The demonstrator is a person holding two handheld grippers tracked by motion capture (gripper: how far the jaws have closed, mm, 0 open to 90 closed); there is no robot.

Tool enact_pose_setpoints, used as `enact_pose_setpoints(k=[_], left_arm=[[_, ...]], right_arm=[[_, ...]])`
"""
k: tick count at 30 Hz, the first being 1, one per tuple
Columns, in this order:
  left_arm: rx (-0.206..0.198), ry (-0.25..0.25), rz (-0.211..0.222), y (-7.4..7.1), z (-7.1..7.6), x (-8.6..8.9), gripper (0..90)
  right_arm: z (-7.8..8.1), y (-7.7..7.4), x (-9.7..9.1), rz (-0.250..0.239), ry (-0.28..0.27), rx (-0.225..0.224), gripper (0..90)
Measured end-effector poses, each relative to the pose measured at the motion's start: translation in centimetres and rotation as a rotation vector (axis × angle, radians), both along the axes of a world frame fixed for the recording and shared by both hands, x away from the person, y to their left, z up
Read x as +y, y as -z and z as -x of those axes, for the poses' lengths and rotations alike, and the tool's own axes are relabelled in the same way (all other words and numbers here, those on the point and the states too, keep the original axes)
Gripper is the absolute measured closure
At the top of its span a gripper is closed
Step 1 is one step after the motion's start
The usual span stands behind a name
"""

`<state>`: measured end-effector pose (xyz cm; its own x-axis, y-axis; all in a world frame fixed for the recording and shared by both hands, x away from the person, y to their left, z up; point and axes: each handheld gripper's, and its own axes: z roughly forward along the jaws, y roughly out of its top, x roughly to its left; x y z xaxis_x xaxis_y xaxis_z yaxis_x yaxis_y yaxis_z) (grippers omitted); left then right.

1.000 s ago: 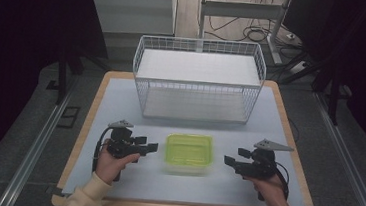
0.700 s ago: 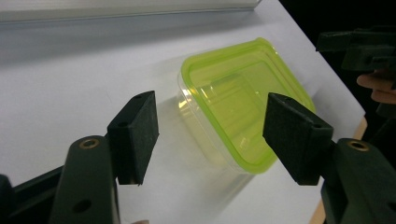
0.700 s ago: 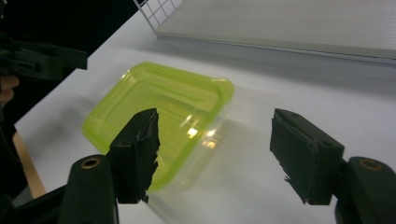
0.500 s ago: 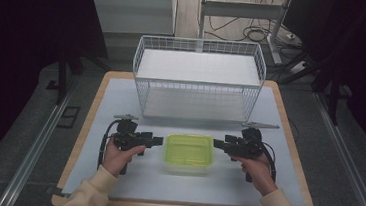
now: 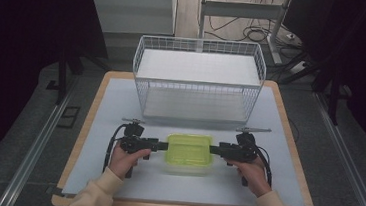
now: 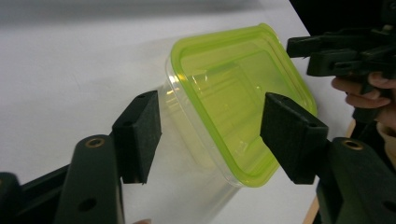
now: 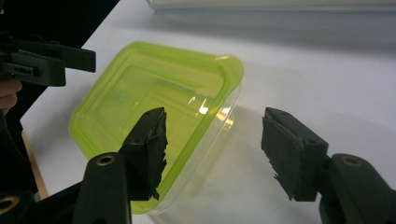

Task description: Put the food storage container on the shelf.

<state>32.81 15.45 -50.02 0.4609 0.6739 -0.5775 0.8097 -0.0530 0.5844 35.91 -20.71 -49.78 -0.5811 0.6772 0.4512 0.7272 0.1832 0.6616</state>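
- A clear plastic container (image 5: 189, 155) with a lime-green lid (image 5: 189, 149) sits on the white worktop (image 5: 121, 102), near the front edge and about midway across.
- Behind it, toward the far side of the worktop, stands a white wire basket (image 5: 198, 79) — well apart from the container.
- The left gripper (image 5: 159, 145) is held level in the person's left hand (image 5: 124, 160) and points inward at the container's left side; its tips reach right up to the lid's edge in the high view.
- In the left gripper view its jaws stand wide apart, with the container's near corner (image 6: 233, 140) between them — neither pad visibly presses on the plastic.
- The right gripper (image 5: 215, 149) mirrors it from the other side, held in the right hand (image 5: 251, 170), with its tips at the lid's right edge.
- In the right gripper view its jaws are likewise spread wide; one pad overlaps the green lid (image 7: 154, 107), while the other is off to the side over bare worktop.
- Each gripper view also shows the other gripper, farther off, at the container's opposite edge.
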Motion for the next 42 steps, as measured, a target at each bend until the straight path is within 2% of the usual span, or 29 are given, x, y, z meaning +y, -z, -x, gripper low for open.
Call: enact_pose_setpoints(k=[7, 13, 16, 17, 20, 21, 24, 26, 28, 30, 42], left_arm=[[0.058, 0.007, 0.029, 1.2, -0.4, -0.2, 41.9], [0.073, 0.016, 0.022, 1.8, -0.6, -0.6, 46.3], [0.088, 0.037, 0.028, 2.1, -0.6, -0.5, 51.5], [0.095, 0.041, 0.046, 2.3, -0.6, -0.6, 57.9], [0.086, 0.046, 0.062, 2.3, -0.5, -0.6, 68.1], [0.077, 0.048, 0.054, 2.2, -0.4, -0.7, 69.4], [0.071, 0.047, 0.080, 1.9, 0.0, -0.7, 73.1], [0.058, 0.047, 0.076, 1.7, 0.2, -0.7, 75.8], [0.050, 0.046, 0.072, 1.6, 0.3, -0.6, 78.6], [0.039, 0.044, 0.079, 1.3, 0.5, -0.6, 80.6], [-0.025, 0.054, 0.064, 0.0, 1.4, -0.5, 80.5]], right_arm=[[-0.2, 0.7, 0.5, -0.011, -0.027, 0.043, 45.4], [-0.5, 1.1, 0.6, -0.045, -0.045, 0.090, 53.9], [-0.5, 1.3, 0.6, -0.057, -0.052, 0.107, 58.1], [-0.6, 1.5, 0.6, -0.076, -0.060, 0.131, 64.0], [-0.6, 1.6, 0.7, -0.082, -0.064, 0.144, 67.5], [-0.6, 1.7, 0.6, -0.098, -0.062, 0.157, 70.4], [-0.5, 1.4, 0.3, -0.119, -0.055, 0.163, 74.7], [-0.4, 1.1, 0.1, -0.142, -0.046, 0.168, 77.9], [-0.3, 1.0, 0.0, -0.148, -0.040, 0.167, 79.3], [0.0, 0.6, -0.1, -0.143, -0.037, 0.141, 81.0], [0.7, -0.7, 0.0, -0.153, -0.049, 0.093, 81.0]])
